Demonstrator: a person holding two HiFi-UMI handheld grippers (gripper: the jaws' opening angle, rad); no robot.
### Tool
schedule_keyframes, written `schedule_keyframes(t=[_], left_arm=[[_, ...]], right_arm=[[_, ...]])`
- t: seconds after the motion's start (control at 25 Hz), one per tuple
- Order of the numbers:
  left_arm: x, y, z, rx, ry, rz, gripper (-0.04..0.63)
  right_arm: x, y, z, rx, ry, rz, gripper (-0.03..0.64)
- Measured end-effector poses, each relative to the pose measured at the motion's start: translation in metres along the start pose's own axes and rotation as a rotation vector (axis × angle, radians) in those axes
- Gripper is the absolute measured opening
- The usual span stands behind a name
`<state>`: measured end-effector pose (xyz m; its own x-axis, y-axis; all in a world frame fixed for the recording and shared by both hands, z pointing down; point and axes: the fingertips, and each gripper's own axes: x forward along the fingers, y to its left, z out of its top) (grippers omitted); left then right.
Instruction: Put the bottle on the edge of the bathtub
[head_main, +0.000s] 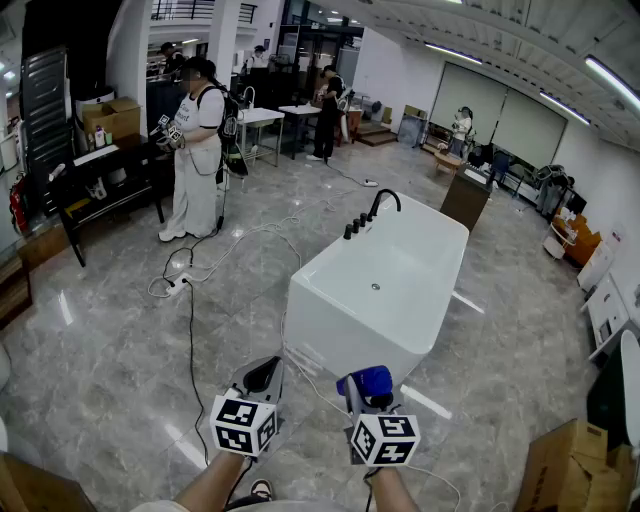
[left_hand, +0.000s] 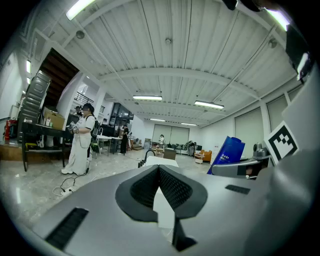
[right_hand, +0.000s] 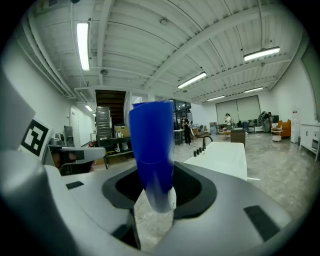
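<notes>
Stood on the floor (head_main: 120, 340) short of the near end of the bathtub (head_main: 330, 300), with neither hand-held gripper over its rim. Held the bottle (right_hand: 151, 145) in the right hand-held gripper (right_hand: 155, 192), jaws clamped on its lower part, with the blue body rising out past the jaw tips, close to upright and leaning a little. Held the left hand-held gripper (left_hand: 159, 172) just beside the right one and about as far from the bathtub, jaws pressed together on nothing. Faced the bathtub ahead of the bottle and slightly to its right, well apart from it, with bare floor between. Found the bathtub lying lengthwise away from the bottle, short near end first, with the black faucet (head_main: 385, 200) on the left long rim toward the far end. Judged the right hand-held gripper only a little nearer to the bathtub, but the only one loaded, so gave the placing to it. Judged the coming move to turn on that gap: forward to the near end of the bathtub, then down until the base met the flat rim, with the bottle's long axis upright on that ledge. Judged the rim narrow enough that a leaning bottle could tip into the bathtub or off toward the floor once released. Could not tell from any view which end of the bottle sat between the jaws.
</notes>
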<state>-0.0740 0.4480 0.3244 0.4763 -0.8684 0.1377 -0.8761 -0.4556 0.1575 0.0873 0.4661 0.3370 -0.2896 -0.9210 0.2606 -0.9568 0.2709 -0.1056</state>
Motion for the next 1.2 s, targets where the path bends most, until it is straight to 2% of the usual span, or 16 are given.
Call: schedule_keyframes(t=[0.36,0.6,1.2], left_arm=[[0.001,0.026,-0.001,-0.007,0.015,-0.007,0.015],[0.005,0.047,0.001,-0.011,0.015,-0.025,0.015],[0.032,0.1,-0.022,-0.061,0.077,-0.022,0.015]], right_arm=[[0.015,0.011,-0.004,0.018,0.015,-0.024,0.175],[0.031,0.019,-0.003,0.074,0.016,-0.03,0.175],[0.068,0.019,-0.017,0.11,0.069,-0.074,0.175]])
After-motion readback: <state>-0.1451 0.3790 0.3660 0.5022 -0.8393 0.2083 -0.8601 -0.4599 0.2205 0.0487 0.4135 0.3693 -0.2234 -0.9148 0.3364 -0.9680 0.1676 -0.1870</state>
